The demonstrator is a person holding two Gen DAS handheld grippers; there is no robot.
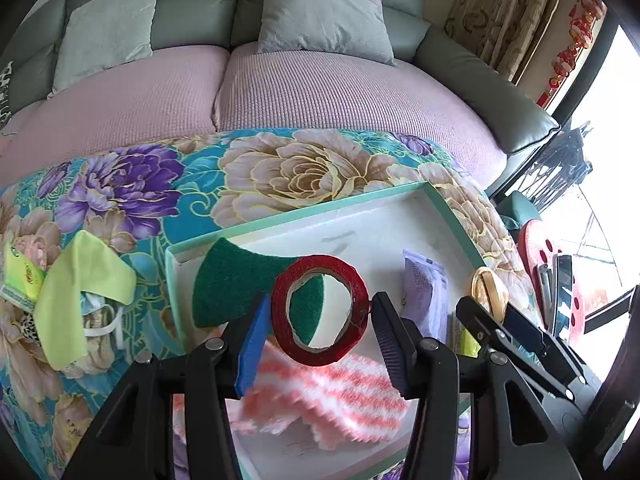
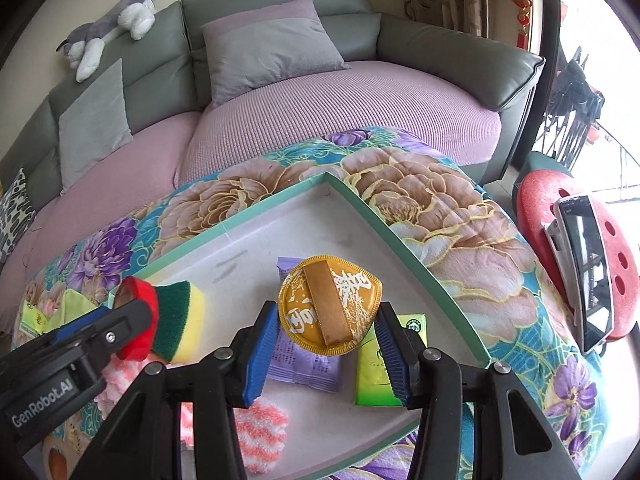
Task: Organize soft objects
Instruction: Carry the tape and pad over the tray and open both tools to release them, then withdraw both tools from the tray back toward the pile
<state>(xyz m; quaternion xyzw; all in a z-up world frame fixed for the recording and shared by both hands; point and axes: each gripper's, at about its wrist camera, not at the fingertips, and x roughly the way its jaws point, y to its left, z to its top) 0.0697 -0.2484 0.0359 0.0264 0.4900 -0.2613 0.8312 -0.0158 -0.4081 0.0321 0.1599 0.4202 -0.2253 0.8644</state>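
My left gripper (image 1: 320, 316) is shut on a red tape roll (image 1: 324, 265), held upright above the white tray (image 1: 320, 205). Below it in the tray lie a green scouring sponge (image 1: 224, 284), a pink-and-white striped cloth (image 1: 344, 396) and a purple packet (image 1: 424, 292). My right gripper (image 2: 329, 330) is shut on a gold round puff (image 2: 330, 308) with a ribbon band, over the purple packet (image 2: 308, 370) and a green packet (image 2: 374, 376). In the right wrist view the left gripper (image 2: 136, 320) with the tape roll (image 2: 140, 292) hangs beside the sponge (image 2: 180, 320).
The tray sits on a floral blanket (image 2: 440, 248) in front of a sofa (image 1: 320, 92) with grey pillows. A yellow-green cloth (image 1: 80, 280), a face mask (image 1: 100, 320) and a green packet (image 1: 22, 280) lie left of the tray. A red stool (image 2: 536, 204) with a phone (image 2: 592, 264) stands right.
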